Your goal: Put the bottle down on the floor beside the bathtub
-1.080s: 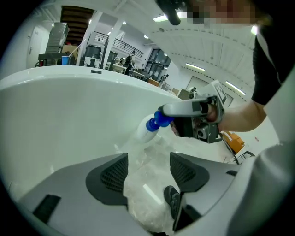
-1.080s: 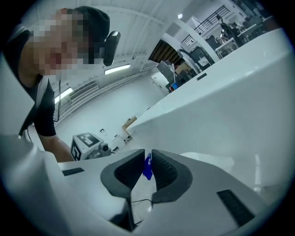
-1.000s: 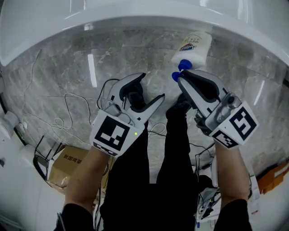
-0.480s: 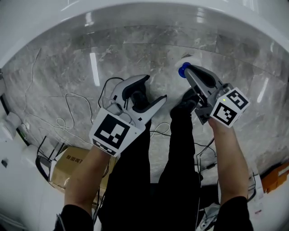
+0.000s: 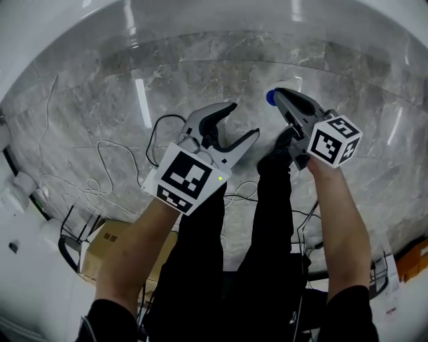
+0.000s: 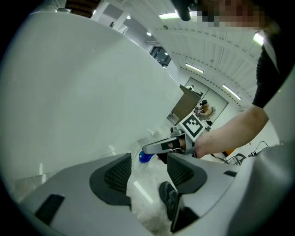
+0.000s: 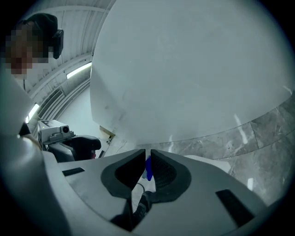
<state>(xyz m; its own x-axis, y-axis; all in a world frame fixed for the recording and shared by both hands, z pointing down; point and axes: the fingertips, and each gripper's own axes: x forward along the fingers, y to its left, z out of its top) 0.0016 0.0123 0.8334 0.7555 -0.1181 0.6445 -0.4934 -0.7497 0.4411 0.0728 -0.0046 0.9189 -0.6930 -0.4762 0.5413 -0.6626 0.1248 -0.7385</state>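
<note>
Your right gripper (image 5: 275, 95) is clamped narrow on the bottle (image 5: 270, 97) by its blue cap (image 7: 148, 168), low at the grey marble floor (image 5: 187, 67), near the white bathtub (image 5: 60, 33). Your left gripper (image 5: 242, 121), just left of it, is wide, empty and closing.

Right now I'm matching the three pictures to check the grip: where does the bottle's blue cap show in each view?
Head view: blue cap upper right of centre, at the tip of the right tool.
Left gripper view: cap just below centre, at that tool's tip.
Right gripper view: cap below centre, pinched between its jaws.
Shared landmark: the white bathtub.
</note>
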